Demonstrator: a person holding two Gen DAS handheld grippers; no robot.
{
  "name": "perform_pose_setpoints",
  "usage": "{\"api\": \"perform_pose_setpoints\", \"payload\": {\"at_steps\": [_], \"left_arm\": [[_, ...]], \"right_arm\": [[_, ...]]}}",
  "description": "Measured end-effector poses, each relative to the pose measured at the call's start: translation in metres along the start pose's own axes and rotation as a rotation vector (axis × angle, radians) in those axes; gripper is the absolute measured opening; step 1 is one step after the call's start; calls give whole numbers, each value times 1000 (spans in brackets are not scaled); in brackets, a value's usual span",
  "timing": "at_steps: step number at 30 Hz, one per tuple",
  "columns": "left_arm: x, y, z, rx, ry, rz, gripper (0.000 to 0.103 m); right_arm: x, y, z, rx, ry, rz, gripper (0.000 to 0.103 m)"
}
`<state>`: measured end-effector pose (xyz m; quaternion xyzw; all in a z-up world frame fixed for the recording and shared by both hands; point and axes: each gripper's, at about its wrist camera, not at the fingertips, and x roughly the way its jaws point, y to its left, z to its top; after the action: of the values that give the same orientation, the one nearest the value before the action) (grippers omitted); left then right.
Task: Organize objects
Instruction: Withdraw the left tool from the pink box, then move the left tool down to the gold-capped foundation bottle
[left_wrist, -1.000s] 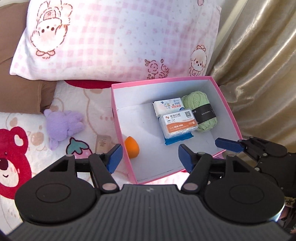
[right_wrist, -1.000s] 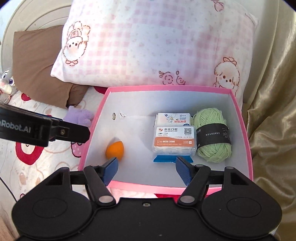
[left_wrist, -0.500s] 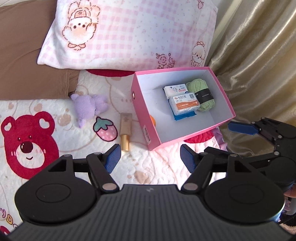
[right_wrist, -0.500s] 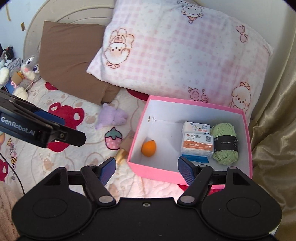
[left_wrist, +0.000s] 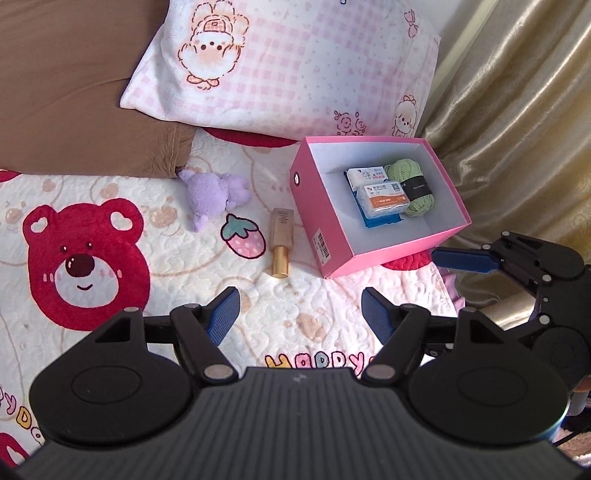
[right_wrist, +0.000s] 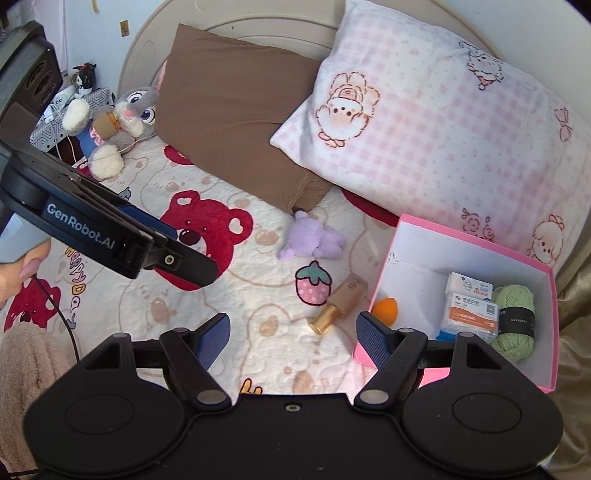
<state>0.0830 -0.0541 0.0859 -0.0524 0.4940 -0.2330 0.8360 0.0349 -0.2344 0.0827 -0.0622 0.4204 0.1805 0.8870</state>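
A pink box (left_wrist: 334, 242) (right_wrist: 546, 384) lies on the bed. It holds a green yarn ball (left_wrist: 415, 184) (right_wrist: 515, 321), two white packets (left_wrist: 380, 197) (right_wrist: 467, 310) and an orange sponge (right_wrist: 384, 308). A gold bottle (left_wrist: 281, 236) (right_wrist: 341, 301) lies left of the box. A purple plush toy (left_wrist: 212, 192) (right_wrist: 314, 240) lies further left. My left gripper (left_wrist: 299, 314) is open and empty above the blanket. My right gripper (right_wrist: 291, 332) is open and empty, near the box's front left corner.
A pink checked pillow (left_wrist: 295, 66) (right_wrist: 443, 122) and a brown pillow (left_wrist: 74, 92) (right_wrist: 236, 110) lie behind. A gold curtain (left_wrist: 517, 110) hangs at the right. A grey rabbit plush (right_wrist: 122, 118) sits at the far left.
Both grippers have pulled back and up from the box. The view has widened to show the gold bottle, the purple toy and the blanket. Both stay open.
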Motion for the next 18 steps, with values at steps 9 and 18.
{"api": "perform_pose_setpoints", "payload": {"at_steps": [9,18], "left_arm": [[51,39,-7,-53,-49,-65,72],[124,71,-8,-99,-35,-70,70]], "right_arm": [[64,14,-20,84,-30,-71,80],[142,23,-53,13,-72,-200,80]]}}
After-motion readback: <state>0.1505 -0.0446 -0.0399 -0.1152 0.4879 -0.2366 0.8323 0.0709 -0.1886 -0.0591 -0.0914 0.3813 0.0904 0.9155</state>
